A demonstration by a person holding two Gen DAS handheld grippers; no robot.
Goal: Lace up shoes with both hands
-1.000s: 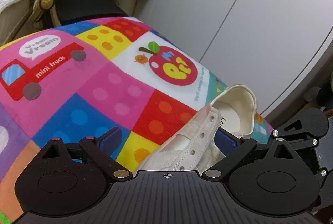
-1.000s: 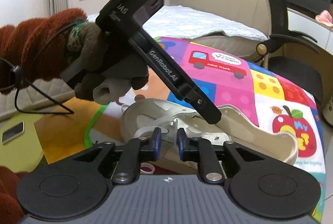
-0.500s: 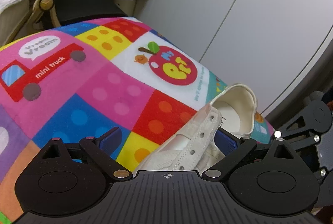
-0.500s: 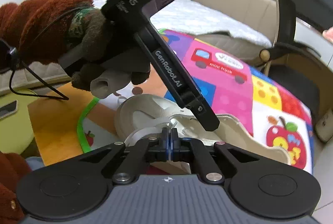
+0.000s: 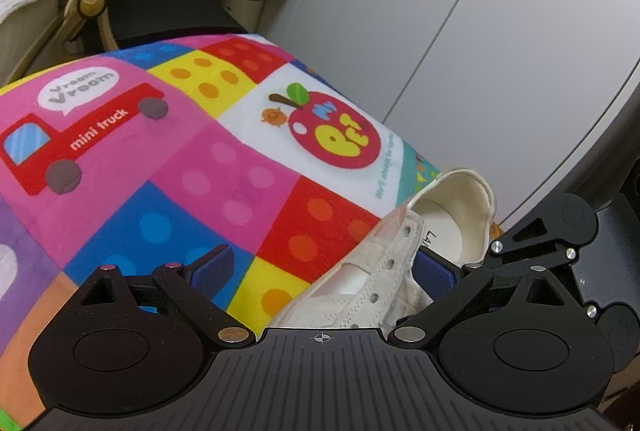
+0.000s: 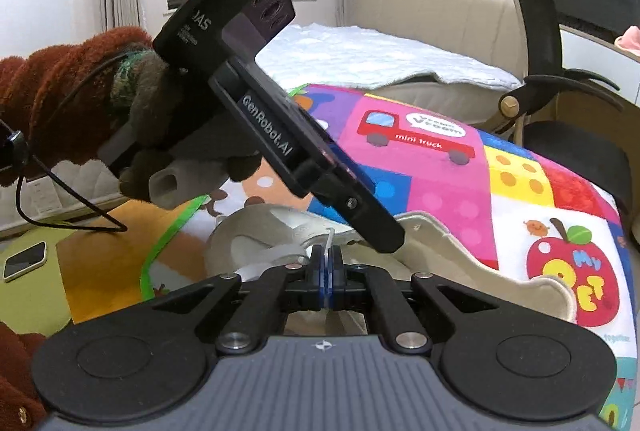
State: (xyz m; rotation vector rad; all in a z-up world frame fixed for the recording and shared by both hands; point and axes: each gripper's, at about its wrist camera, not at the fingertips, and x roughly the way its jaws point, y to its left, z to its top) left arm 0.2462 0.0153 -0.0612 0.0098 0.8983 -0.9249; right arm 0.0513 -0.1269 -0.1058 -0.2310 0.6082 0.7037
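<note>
A cream-white shoe (image 5: 384,271) lies on its side on the play mat (image 5: 168,191), heel opening toward the wall. My left gripper (image 5: 324,267) is open wide. Its right finger (image 5: 436,269) reaches into the shoe's opening beside the eyelet flap, and its left finger (image 5: 212,263) hangs over the mat. In the right wrist view my right gripper (image 6: 327,263) is shut on the tip of the white lace (image 6: 329,237), just above the shoe (image 6: 460,263). More lace (image 6: 272,255) loops over the toe end. A gloved hand (image 6: 152,135) holds the left gripper's black housing (image 6: 272,127).
The colourful mat (image 6: 440,167) covers the floor. An office chair (image 6: 560,91) and a bed (image 6: 380,51) stand beyond it. White cupboard doors (image 5: 440,31) rise close behind the shoe. A phone (image 6: 24,265) and a thin black cable (image 6: 80,207) lie at the left.
The right gripper's jaws have closed together on the lace tip and shifted slightly over the shoe. The left gripper and the shoe have stayed still.
</note>
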